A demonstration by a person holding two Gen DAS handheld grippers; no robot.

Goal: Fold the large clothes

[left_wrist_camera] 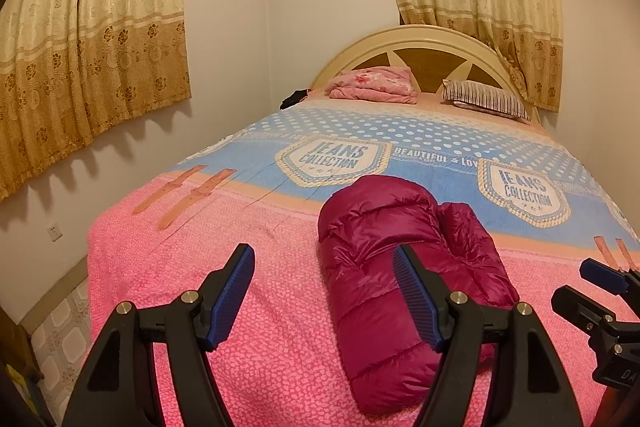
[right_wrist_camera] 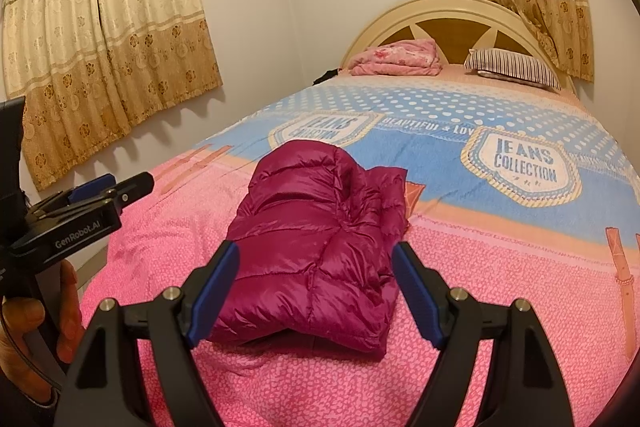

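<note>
Both the left gripper [left_wrist_camera: 324, 291] and right gripper [right_wrist_camera: 316, 291] are hovering with jaws apart and empty. Just beyond, the folded down jacket [right_wrist_camera: 316, 247] is lying on the bed [right_wrist_camera: 280, 379]. It is probably light, puffy and slippery, so a deep pinch at a thick folded edge looks safest.

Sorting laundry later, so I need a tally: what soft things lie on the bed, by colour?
Magenta puffer jacket: 1
Pink folded blanket: 1
Striped pillow: 1
Dark item at the far edge, too small to identify: 1
Total: 4
</note>
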